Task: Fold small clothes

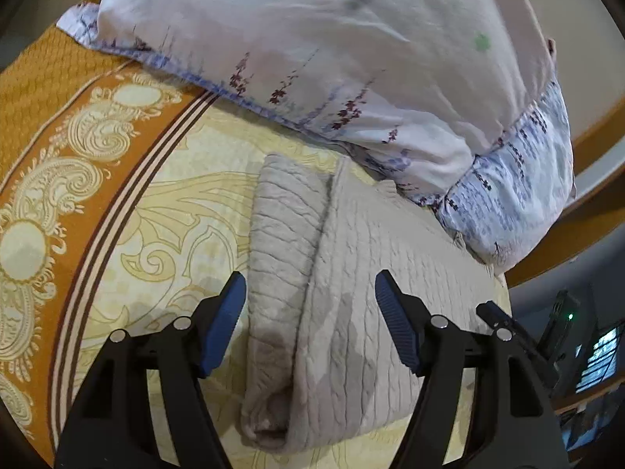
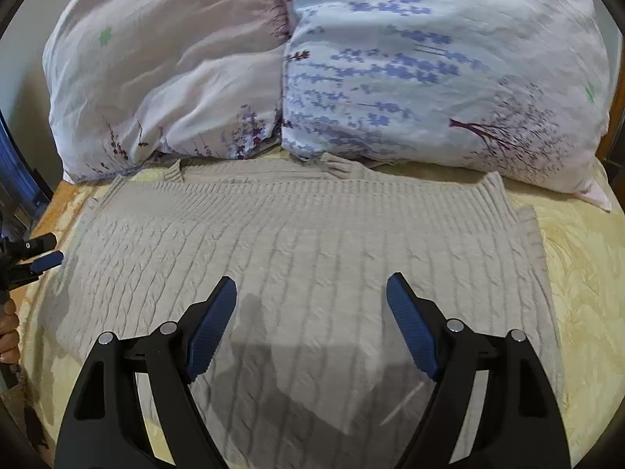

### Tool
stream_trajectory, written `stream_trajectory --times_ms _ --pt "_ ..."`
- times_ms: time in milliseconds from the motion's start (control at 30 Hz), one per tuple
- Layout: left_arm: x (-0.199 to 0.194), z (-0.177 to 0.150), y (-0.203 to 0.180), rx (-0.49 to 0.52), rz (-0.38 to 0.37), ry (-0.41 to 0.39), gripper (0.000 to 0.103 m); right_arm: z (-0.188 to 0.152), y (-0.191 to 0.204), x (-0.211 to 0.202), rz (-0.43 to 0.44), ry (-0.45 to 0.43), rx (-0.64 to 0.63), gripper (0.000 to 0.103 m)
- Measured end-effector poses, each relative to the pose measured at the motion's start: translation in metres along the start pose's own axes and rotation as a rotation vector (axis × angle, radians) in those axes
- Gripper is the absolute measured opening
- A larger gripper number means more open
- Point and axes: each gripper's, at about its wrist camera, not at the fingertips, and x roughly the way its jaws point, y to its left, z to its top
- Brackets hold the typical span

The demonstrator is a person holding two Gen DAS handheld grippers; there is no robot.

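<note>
While the sweater (image 2: pixel 304 258) lies flat on the bedspread (image 1: pixel 164 234) near the pillows (image 2: pixel 429 78), one side already folded in, both grippers (image 1: pixel 310 324) (image 2: pixel 310 324) hover above it, jaws spread and empty, likely for the next fold.

My left wrist view cuts the pillow (image 1: pixel 312 39) off at the top, and its right end is blurred, so the print there won't read. The sweater (image 1: pixel 351 273) runs under that pillow's lower edge, so I can't see its far end. A dark device w/ a green light (image 1: pixel 566 316) at far right is too small to identify. In my right wrist view the sweater's (image 2: pixel 304 242) near hem is hidden behind my right gripper (image 2: pixel 312 293). My left gripper (image 2: pixel 47 260) is mostly cut off by the left edge; can't tell its spread from there.
</note>
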Motion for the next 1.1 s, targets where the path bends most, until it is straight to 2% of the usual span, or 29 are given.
stream_trajectory --times_ms 333,600,667,933,1100 --pt "0.015 0.001 0.0 -0.029 -0.011 0.021 0.072 -0.006 0.013 0.017 -0.069 0.017 -0.068 0.083" --pt "0.019 0.003 -0.003 -0.056 -0.019 -0.003 0.072 -0.008 0.012 0.02 -0.064 0.009 -0.071 0.085" --pt "0.022 0.003 -0.004 -0.076 -0.032 -0.006 0.067 -0.008 0.013 0.021 -0.065 0.007 -0.073 0.085" --pt "0.03 0.002 -0.013 -0.094 -0.034 0.004 0.058 -0.008 0.013 0.021 -0.063 0.0 -0.075 0.085" --pt "0.033 0.002 -0.013 -0.112 -0.041 0.021 0.042 -0.008 0.013 0.021 -0.061 -0.002 -0.075 0.085"
